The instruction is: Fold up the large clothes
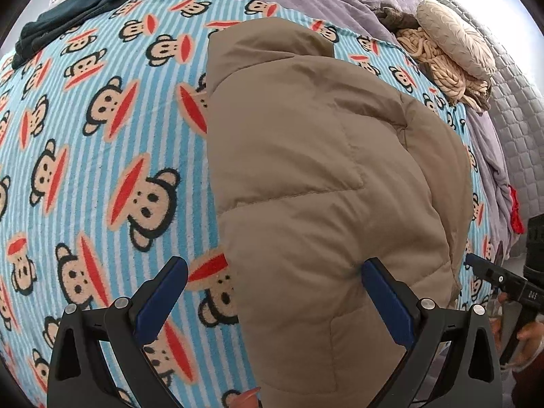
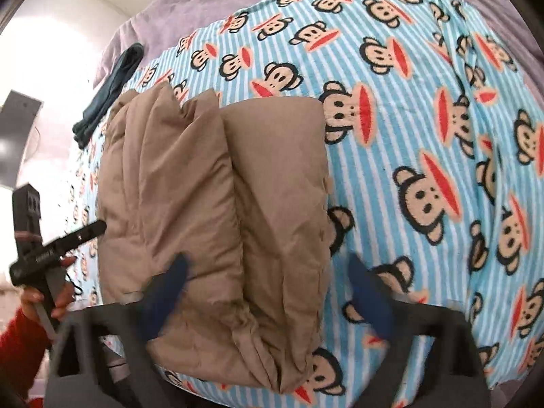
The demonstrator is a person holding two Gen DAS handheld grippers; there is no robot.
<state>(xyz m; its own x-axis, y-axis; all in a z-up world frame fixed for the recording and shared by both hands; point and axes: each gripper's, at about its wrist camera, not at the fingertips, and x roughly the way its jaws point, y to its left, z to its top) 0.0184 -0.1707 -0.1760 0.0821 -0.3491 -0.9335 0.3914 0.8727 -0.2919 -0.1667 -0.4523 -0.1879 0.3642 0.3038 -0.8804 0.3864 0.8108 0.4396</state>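
**Inspector:** Jacket (image 1: 323,170) position?

**Assistant:** Centre frame on the monkey-print blanket (image 1: 102,156), sides folded inward to narrow it.

**Inspector:** Grippers?

**Assistant:** Left gripper (image 1: 273,301) and right gripper (image 2: 268,292) hover at its near hem, jaws wide, holding nothing, probably ready for the next fold.

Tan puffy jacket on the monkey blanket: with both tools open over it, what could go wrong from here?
The folded tan jacket looks puffy; neither the left tool nor the right tool grips it, so it may spring open. A bite could also snag the monkey blanket underneath.
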